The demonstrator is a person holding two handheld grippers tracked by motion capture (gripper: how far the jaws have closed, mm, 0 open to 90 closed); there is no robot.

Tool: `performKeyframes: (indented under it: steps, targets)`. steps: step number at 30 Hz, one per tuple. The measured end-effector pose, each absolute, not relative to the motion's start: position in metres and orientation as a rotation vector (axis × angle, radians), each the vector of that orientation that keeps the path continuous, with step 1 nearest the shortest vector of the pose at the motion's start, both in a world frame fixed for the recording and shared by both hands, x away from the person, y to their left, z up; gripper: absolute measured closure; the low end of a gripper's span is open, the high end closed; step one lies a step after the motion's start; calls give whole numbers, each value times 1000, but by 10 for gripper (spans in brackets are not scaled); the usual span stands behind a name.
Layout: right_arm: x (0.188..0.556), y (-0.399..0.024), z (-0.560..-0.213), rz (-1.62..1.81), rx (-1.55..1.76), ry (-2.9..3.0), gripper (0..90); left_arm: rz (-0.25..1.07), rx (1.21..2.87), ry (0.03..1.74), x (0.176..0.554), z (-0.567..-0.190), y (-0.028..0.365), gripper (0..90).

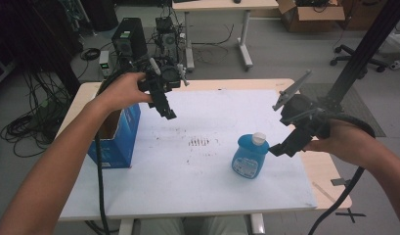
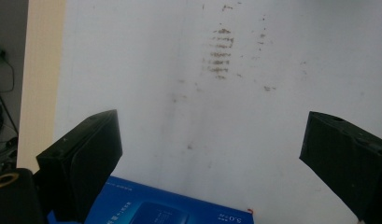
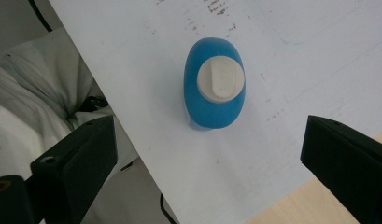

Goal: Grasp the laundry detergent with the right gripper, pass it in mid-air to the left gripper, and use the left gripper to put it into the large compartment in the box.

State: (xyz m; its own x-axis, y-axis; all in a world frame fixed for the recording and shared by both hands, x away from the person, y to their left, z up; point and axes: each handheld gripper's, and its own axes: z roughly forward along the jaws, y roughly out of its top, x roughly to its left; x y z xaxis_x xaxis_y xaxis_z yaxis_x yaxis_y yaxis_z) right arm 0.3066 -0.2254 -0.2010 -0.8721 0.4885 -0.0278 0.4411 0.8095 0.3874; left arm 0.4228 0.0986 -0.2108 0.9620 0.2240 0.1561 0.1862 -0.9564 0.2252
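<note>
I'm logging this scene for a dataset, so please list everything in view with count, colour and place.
bottle: one, blue with white cap, upright on the mat, right of centre
box: one, blue, open top, table's left edge
mat: one, white, stained near centre, covering the table
table: one, light wood
background: desks, cardboard box, cables, office chair
left gripper: black, open, above the mat beside the box
right gripper: black, open, right of the bottle

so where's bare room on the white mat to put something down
Free: the middle between the blue cardboard box and the blue plastic bottle, around the brown smudges, plus the near edge. Crowded: beside the bottle, where the right gripper hovers.
</note>
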Motion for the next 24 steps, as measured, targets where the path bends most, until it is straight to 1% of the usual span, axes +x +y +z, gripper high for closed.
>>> performKeyframes:
  steps: [12,17,24]
  targets:
    - [303,-234,-221,634,786,2849,34,267,2909,302,422,-211,99,58]
    - [301,-241,-234,655,823,2836,33,262,2907,306,422,-214,98,58]
    - [299,-245,-242,667,840,2820,32,263,2913,297,423,-216,96,59]
